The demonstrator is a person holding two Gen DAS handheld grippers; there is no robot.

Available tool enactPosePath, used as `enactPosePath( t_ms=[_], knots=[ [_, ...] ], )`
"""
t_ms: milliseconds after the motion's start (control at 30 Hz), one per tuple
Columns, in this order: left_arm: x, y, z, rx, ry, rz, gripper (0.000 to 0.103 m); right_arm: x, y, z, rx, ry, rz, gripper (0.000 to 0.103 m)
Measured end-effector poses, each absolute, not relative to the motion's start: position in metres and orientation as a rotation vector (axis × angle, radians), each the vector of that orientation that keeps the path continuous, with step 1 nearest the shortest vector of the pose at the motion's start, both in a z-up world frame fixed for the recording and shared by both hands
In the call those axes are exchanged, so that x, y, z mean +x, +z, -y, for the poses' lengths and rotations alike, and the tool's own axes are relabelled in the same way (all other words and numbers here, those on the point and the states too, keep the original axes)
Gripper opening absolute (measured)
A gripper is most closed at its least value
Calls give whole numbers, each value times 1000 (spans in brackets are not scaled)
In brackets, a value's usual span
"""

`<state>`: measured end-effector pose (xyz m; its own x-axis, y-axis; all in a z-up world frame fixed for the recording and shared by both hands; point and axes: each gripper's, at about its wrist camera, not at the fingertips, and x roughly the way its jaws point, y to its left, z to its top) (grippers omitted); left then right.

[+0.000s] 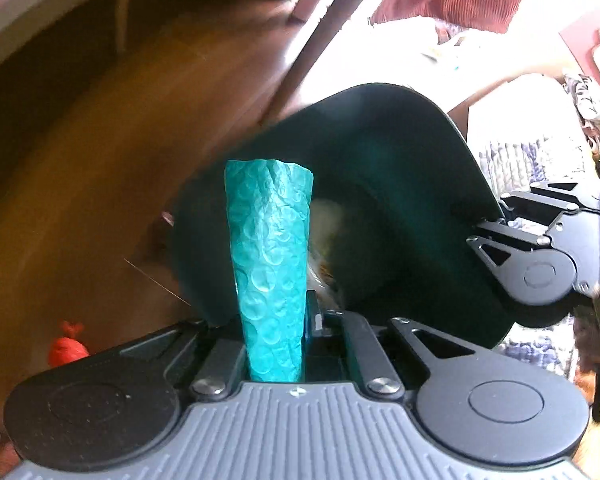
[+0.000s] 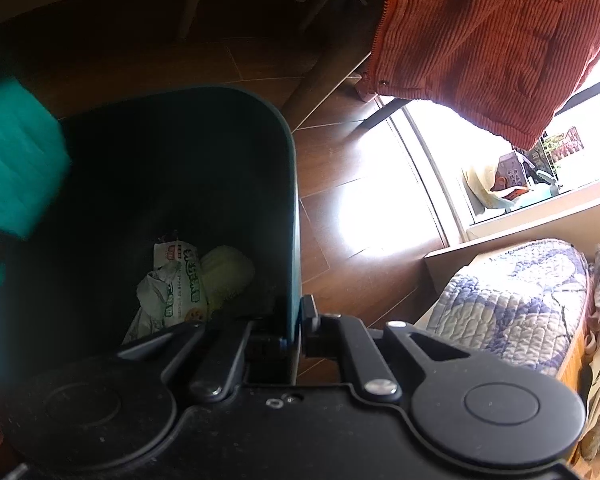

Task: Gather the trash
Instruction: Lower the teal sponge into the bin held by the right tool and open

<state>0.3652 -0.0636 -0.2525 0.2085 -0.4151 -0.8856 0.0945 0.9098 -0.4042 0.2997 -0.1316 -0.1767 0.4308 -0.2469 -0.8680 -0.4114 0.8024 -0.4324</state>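
Note:
My left gripper (image 1: 278, 344) is shut on a teal bubble-wrap piece (image 1: 270, 264) that stands up between its fingers, just in front of the dark green trash bin (image 1: 380, 152). The bin is tilted toward me. My right gripper (image 2: 294, 340) is shut on the bin's rim (image 2: 294, 216); it shows in the left wrist view (image 1: 476, 236) at the bin's right edge. Inside the bin lie a crumpled white-green wrapper (image 2: 168, 288) and a pale yellow wad (image 2: 228, 272). The teal piece shows blurred at the left of the right wrist view (image 2: 16, 160).
A small red tied bag (image 1: 66, 348) lies on the wooden floor (image 1: 100, 160) at the left. Wooden chair legs (image 1: 300, 60) stand behind the bin. An orange corduroy garment (image 2: 492, 40) hangs above. A quilted bed (image 2: 512, 300) is at the right.

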Motion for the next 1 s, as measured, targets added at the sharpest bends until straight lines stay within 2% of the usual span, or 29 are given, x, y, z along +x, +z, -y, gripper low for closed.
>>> enactPosePath(
  t_ms=[333, 533, 600, 733, 767, 800, 833, 867, 900, 1000],
  knots=[
    [378, -298, 109, -236, -378, -1408, 5, 295, -177, 120, -676, 112, -1158, 9],
    [384, -299, 109, -227, -384, -1409, 6, 298, -176, 123, -663, 97, -1170, 9],
    [382, -296, 111, -224, -378, -1409, 11, 299, -176, 124, -659, 93, -1174, 9],
    [379, -292, 105, -231, -387, -1401, 15, 302, -177, 127, -650, 89, -1180, 9],
    [375, -293, 100, -236, -389, -1397, 21, 302, -177, 127, -648, 88, -1181, 9],
    [375, -292, 99, -241, -389, -1393, 33, 302, -177, 127, -644, 87, -1183, 9],
    [374, -291, 97, -248, -387, -1388, 42, 301, -177, 128, -643, 86, -1183, 9],
    [373, -289, 96, -257, -387, -1378, 61, 301, -177, 127, -644, 86, -1183, 9],
    [371, -287, 94, -266, -387, -1364, 73, 300, -178, 126, -644, 86, -1183, 9],
    [368, -276, 89, -275, -399, -1341, 73, 300, -178, 126, -641, 86, -1186, 9]
  ],
)
